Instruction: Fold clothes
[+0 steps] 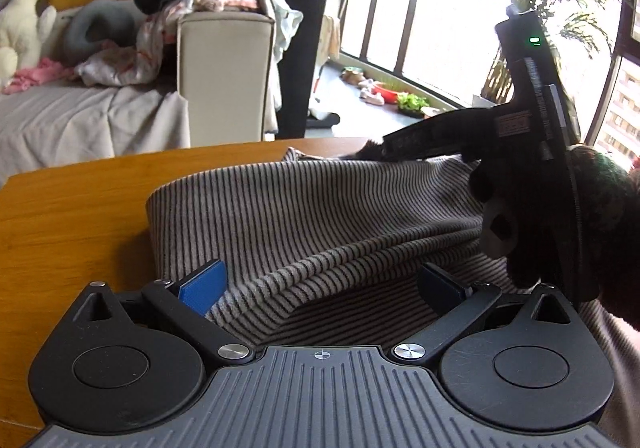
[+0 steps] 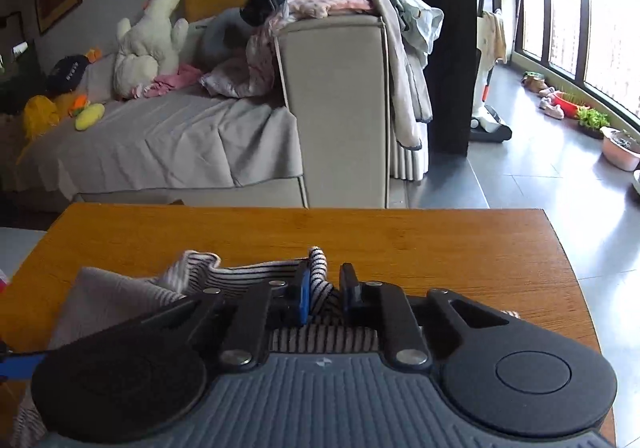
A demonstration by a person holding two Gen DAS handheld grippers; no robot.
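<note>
Two views we have. From the left wrist, our left gripper stands wide open over the striped garment, which lies bunched on the wooden table; it grips nothing. The right gripper reaches to the cloth's far edge. From the right wrist, our right gripper is nearly closed and pinches a fold of the garment, lifted a little above the table.

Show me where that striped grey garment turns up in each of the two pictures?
Left wrist view: the striped garment fills the centre, draped on the wooden table.
Right wrist view: the garment is bunched low and left of centre, with a fold pinched in the right tongs.
Shared landmark: the beige sofa arm.
</note>
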